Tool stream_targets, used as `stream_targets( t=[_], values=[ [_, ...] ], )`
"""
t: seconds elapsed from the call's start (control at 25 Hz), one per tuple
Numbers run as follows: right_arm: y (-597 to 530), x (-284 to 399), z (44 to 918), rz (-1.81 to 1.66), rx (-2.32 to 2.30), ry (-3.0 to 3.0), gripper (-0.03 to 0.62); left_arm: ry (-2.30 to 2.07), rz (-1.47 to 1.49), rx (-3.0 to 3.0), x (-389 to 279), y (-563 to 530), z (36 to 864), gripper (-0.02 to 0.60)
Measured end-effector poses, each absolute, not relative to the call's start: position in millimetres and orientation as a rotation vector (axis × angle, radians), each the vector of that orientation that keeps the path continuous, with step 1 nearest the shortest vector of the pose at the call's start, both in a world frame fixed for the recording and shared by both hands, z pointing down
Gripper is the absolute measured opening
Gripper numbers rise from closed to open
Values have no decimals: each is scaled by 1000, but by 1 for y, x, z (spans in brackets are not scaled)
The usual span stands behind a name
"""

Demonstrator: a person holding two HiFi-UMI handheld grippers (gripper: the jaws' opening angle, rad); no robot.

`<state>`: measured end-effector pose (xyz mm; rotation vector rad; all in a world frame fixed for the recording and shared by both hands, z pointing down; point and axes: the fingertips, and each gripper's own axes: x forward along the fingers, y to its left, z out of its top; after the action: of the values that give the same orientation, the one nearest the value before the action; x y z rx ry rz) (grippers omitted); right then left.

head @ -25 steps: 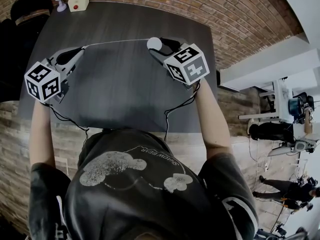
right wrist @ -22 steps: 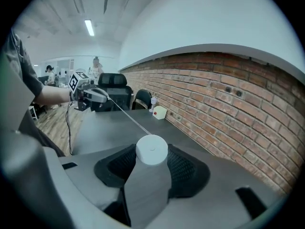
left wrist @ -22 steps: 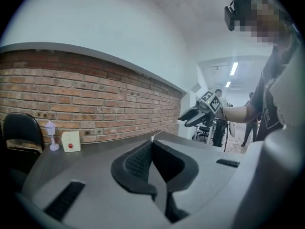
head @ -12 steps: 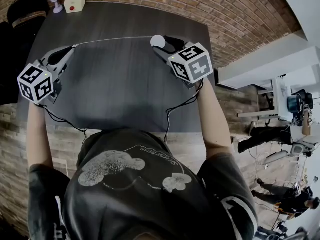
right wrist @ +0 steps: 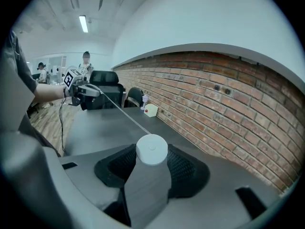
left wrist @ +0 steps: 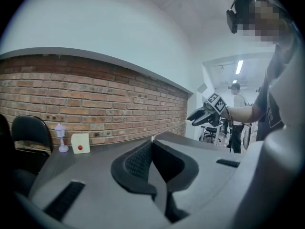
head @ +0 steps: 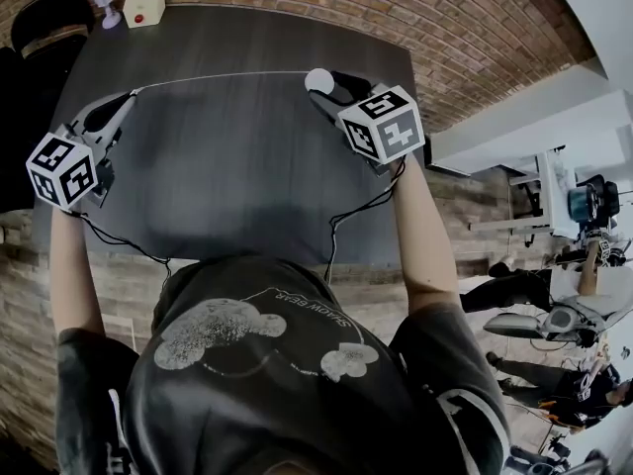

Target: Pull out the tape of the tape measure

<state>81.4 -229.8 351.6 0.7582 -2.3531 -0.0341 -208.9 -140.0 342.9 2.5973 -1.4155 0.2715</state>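
Fingers of the left gripper (left wrist: pixel 151 144) are pressed together, pinching the end of the tape (head: pixel 218 78). Fingers of the right gripper (right wrist: pixel 152 165) stand part-spread, clamped on the round white tape measure (right wrist: pixel 151 150). The tape runs straight between both grippers, above the dark desk (head: pixel 237 176) and near the brick wall (head: pixel 415 18).
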Motion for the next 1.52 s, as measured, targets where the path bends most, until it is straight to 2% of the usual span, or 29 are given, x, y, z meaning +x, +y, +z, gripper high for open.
stream_targets(
  t=[0.84, 1.24, 1.52],
  values=[
    [-249, 45, 361, 27, 708, -2431, 224, -1441, 293, 2577, -219, -176, 354, 9],
    [-314, 7, 411, 79, 782, -2401, 224, -1518, 410, 2481, -261, -266, 386, 9],
    [-373, -12, 457, 120, 836, -2362, 224, -1534, 492, 2400, -282, -337, 440, 11]
  ],
)
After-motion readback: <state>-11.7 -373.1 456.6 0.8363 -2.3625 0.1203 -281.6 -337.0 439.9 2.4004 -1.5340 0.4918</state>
